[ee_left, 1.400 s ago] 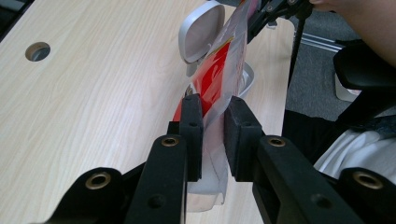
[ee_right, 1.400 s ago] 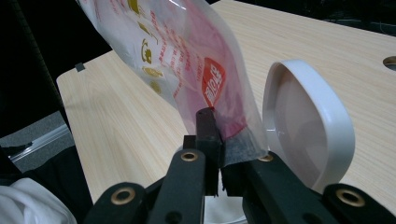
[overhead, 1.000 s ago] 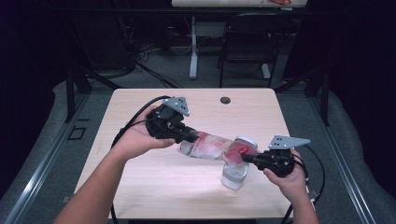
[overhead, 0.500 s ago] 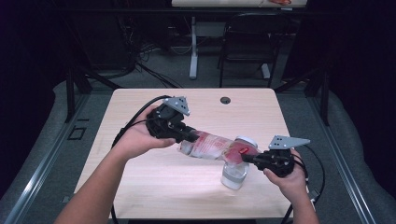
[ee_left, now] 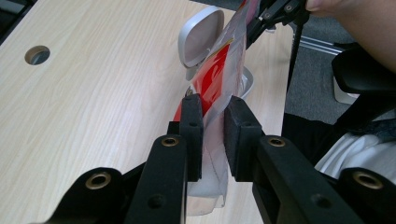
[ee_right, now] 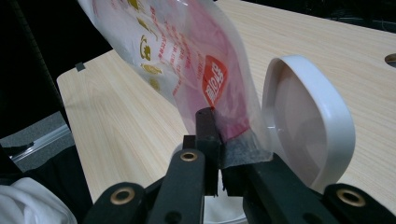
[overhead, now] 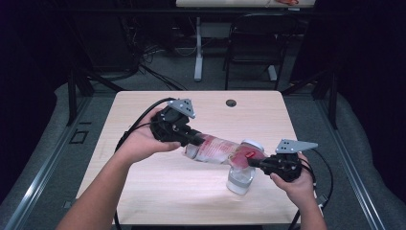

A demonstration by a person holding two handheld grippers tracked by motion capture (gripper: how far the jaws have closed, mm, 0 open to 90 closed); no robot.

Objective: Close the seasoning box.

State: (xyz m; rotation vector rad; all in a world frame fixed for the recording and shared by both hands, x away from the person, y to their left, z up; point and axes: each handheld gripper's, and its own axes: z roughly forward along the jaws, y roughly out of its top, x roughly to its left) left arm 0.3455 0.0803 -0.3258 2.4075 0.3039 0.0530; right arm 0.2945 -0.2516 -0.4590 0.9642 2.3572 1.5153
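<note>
— Fingers first: what are the two grippers doing?

— Both are clamping the same thing, a clear plastic pouch [overhead: 218,149] with red and pink print. In the high view it is stretching between them just below the middle of the frame, lifted off the pale wooden bench [overhead: 143,191]. The left gripper [overhead: 189,138] is pinching the pouch's upper-left end, and the right gripper [overhead: 253,162] is pinching its lower-right end.

— How tightly are the fingers [ee_left: 191,135] sitting in the left gripper view?

— They are standing slightly apart with the film squeezed between the pads, low in the centre of the frame. The pouch is running up and away toward the other gripper [ee_left: 275,14] at the top right.

— And in the right gripper view?

— There the right gripper's fingers [ee_right: 208,140] are pressed together on the pouch's crumpled edge, at the lower middle of the frame, while the printed body of the pouch [ee_right: 187,60] is rising toward the upper left.

— What is the white thing beside it?

— A small clear container [overhead: 239,178] is standing on the bench directly under the pouch's lower-right end, and its white hinged lid [ee_right: 308,121] is standing open, tilted up, just beside the pouch. A round hole [overhead: 231,103] is showing in the bench near its far edge.
</note>
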